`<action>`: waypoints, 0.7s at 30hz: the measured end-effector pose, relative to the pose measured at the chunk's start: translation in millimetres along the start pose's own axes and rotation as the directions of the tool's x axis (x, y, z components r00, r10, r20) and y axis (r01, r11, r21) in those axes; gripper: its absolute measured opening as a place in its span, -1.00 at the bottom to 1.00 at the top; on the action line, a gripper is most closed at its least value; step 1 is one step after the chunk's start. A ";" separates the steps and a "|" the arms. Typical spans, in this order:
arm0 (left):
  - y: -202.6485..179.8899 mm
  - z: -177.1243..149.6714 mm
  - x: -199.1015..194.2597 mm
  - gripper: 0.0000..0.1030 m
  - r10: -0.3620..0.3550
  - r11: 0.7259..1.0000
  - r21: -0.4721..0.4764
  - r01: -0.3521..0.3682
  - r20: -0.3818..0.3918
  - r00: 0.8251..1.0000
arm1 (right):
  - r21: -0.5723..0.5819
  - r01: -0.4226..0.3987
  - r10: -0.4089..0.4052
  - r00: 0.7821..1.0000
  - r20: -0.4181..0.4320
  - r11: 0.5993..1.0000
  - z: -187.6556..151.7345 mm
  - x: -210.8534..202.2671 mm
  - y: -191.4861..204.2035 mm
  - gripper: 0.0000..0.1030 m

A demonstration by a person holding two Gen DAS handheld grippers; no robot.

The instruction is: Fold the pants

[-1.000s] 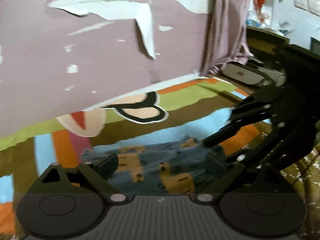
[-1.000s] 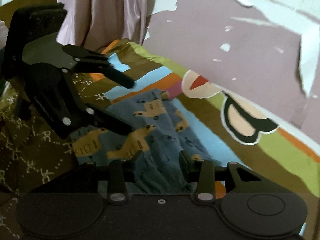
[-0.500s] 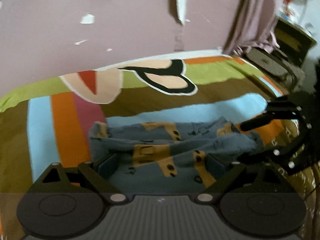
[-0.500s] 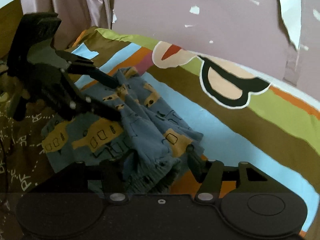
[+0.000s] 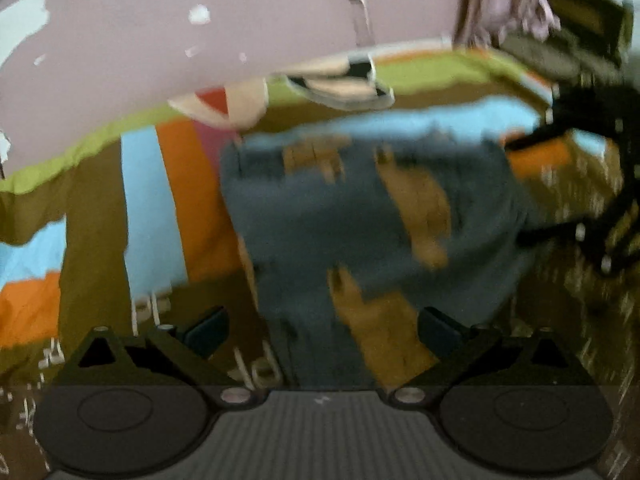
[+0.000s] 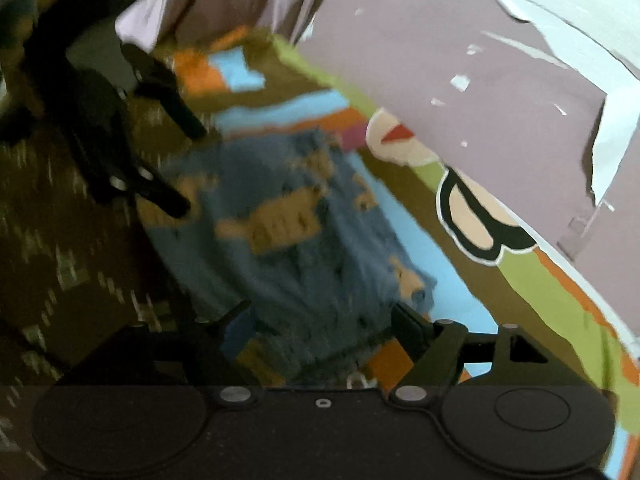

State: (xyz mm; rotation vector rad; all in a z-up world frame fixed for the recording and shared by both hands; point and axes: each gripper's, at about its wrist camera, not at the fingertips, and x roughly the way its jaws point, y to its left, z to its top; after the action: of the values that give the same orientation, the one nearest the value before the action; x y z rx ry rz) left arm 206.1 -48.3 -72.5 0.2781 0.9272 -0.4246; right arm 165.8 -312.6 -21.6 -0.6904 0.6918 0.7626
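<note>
Both tools stand wide and hold nothing: the left tool [image 5: 322,328] and right tool [image 6: 320,320] each hover just over the near edge of the pants [image 5: 360,216]. The pants lie bunched on the striped bed cover [image 5: 152,208], straight ahead, stretching side to side between both tools. Behind stands the wall [image 5: 160,40].

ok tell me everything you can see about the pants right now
The pants are small, of soft blue-grey knit-looking fabric with mustard-yellow animal shapes. They lie bunched and partly folded on the striped, multicoloured bedspread, rumpled rather than flat. Both views are motion-blurred, so seams are unclear. The left gripper and right gripper look open, straddling the near edge; contact cannot be told.
</note>
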 end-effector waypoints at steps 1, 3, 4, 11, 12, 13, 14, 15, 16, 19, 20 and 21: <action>-1.2 -4.7 2.4 0.99 0.008 1.000 0.000 -0.008 -0.012 1.000 | -0.005 -0.001 0.001 1.000 -0.009 1.000 -2.1 0.8 2.0 0.49; 0.4 -11.2 4.2 0.99 -0.001 1.000 -0.029 0.000 -0.019 1.000 | 0.007 -0.003 0.003 1.000 -0.017 1.000 -4.0 0.4 2.8 0.50; 2.1 -13.2 4.5 0.99 -0.005 0.999 -0.050 0.004 -0.021 1.000 | 0.013 -0.002 0.002 1.000 -0.021 1.000 -4.4 0.0 2.7 0.53; 2.2 -17.1 6.2 0.99 -0.010 0.998 -0.058 0.008 -0.026 1.000 | 0.043 -0.006 0.009 0.998 -0.065 0.999 -12.1 -0.8 2.1 0.66; 2.9 -17.3 6.7 0.99 -0.010 0.998 -0.058 0.009 -0.026 1.000 | 0.041 -0.001 0.004 0.997 -0.074 0.999 -12.9 -0.7 1.6 0.66; 2.8 -17.3 6.6 0.99 -0.011 0.998 -0.059 0.009 -0.026 1.000 | 0.039 0.002 0.001 0.997 -0.078 0.999 -14.7 -1.3 1.3 0.66; 2.8 -17.6 6.4 0.99 -0.010 0.998 -0.059 0.009 -0.026 1.000 | 0.043 0.004 0.000 0.997 -0.081 0.999 -16.5 -2.2 0.4 0.66; 2.6 -17.5 6.6 0.99 -0.010 0.998 -0.059 0.009 -0.026 1.000 | 0.052 0.006 -0.001 0.996 -0.086 0.999 -18.0 -3.3 -0.9 0.67; 2.6 -17.6 6.5 0.99 -0.010 0.998 -0.059 0.009 -0.027 1.000 | 0.064 0.007 -0.001 0.996 -0.091 0.998 -19.5 -4.4 -2.5 0.68; 2.8 -17.5 5.6 0.99 -0.012 0.998 -0.059 0.010 -0.033 0.999 | 0.099 0.012 -0.001 0.994 -0.106 0.995 -25.0 -6.8 -7.7 0.70; 3.1 -17.1 5.0 0.99 -0.013 0.998 -0.055 0.011 -0.041 0.999 | 0.111 0.013 -0.001 0.994 -0.111 0.994 -26.8 -7.4 -9.3 0.70; 3.4 -16.0 4.4 0.99 -0.014 0.999 -0.051 0.011 -0.051 0.999 | 0.127 0.014 0.001 0.993 -0.116 0.992 -28.7 -8.2 -11.6 0.71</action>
State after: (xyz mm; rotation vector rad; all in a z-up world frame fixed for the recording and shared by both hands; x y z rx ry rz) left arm 198.6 -39.7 -85.1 0.2385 0.9893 -0.4065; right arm 162.0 -343.7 -28.6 -0.6232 0.8363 0.6696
